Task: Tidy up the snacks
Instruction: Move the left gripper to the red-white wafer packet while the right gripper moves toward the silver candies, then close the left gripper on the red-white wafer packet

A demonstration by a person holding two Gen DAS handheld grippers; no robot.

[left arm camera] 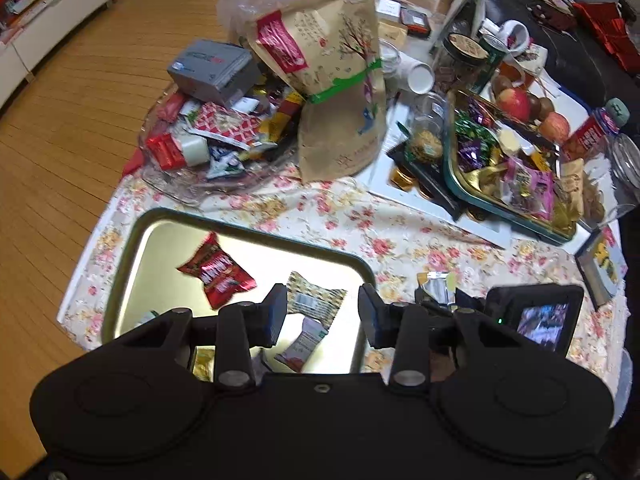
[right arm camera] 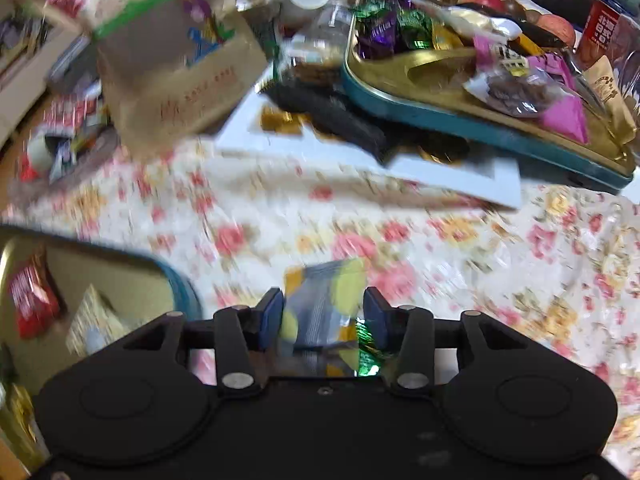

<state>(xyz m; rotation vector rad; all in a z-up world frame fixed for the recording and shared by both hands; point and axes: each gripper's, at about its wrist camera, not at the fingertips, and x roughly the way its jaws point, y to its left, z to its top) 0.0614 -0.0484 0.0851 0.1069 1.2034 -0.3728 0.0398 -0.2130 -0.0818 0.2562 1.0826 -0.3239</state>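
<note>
Left gripper (left arm camera: 322, 312): jaws spread, nothing held, positioned above the gold-lined tray (left arm camera: 132, 248). Within that tray are noted a red packet (left arm camera: 216, 274), a patterned wrapped sweet (left arm camera: 314, 298) and a white-and-red packet (left arm camera: 302, 344). Right gripper (right arm camera: 324, 312): a silver snack packet with yellow dots (right arm camera: 320, 304) is seen between the fingers, with a green foil wrapper (right arm camera: 368, 350) beside it; whether it is clamped cannot be told through the blur. A floral tablecloth (right arm camera: 440, 248) is spread beneath. Farther off are recorded a brown paper bag (left arm camera: 340, 92), a glass dish of mixed snacks (left arm camera: 208, 140) and a teal tin of sweets (left arm camera: 508, 172).
</note>
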